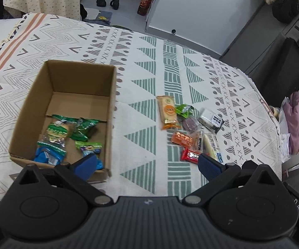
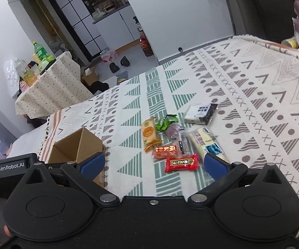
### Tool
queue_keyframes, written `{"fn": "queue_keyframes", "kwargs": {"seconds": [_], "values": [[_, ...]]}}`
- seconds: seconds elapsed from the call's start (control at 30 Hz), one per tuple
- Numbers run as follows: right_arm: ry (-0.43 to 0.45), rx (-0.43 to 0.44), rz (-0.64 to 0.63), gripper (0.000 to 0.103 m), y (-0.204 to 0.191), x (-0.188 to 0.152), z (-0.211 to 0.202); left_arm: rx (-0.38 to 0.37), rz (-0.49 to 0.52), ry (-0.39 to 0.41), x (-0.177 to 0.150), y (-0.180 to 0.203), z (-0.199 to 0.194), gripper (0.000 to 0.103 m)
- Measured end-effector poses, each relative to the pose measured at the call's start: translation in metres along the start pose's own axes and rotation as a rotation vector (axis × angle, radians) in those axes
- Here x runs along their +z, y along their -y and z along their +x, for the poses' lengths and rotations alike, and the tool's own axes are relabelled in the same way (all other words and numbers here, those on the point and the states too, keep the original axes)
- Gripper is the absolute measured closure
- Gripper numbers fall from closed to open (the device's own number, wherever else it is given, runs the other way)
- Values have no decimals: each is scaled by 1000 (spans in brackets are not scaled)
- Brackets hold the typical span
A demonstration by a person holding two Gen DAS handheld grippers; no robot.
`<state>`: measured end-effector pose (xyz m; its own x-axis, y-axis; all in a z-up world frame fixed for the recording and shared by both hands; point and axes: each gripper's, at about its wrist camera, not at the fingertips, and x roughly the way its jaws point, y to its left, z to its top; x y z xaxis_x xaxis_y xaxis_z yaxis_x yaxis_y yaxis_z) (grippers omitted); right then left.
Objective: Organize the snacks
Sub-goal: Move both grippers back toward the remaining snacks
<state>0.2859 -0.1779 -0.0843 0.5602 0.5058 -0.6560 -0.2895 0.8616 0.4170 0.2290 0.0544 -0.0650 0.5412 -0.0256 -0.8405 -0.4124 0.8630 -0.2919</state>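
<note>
Both claws hang above the patterned cloth that covers the table, and both stand wide open with nothing between their blue pads. The left claw hovers over the near edge of the cloth, its left pad in front of the near right corner of the cardboard box. The box sits open on the cloth, and several snacks already lie on its floor: a green-and-clear packet, a dark green packet and blue wrappers toward the near wall. To the right of the box, well apart from it, a loose heap of snacks lies on the cloth. The right claw hovers just short of this heap, the red packet lying between its spread pads. Beyond that packet are an orange packet, a long tan-and-orange bar, a small green packet, a purple-filled clear wrapper, a pale yellow packet and a black-and-white packet.
</note>
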Motion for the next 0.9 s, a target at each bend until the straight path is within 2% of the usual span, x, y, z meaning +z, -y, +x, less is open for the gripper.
{"fn": "queue_keyframes", "kwargs": {"seconds": [0.53,0.73,0.9], "values": [[-37,-22,26,1,54,3,0,-10,36,-50,-7,49,29,1],[-75,-20,52,13,72,2,12,0,38,-72,-11,59,47,3],[-117,-9,54,30,81,0,26,33,43,-78,-11,66,64,4]]}}
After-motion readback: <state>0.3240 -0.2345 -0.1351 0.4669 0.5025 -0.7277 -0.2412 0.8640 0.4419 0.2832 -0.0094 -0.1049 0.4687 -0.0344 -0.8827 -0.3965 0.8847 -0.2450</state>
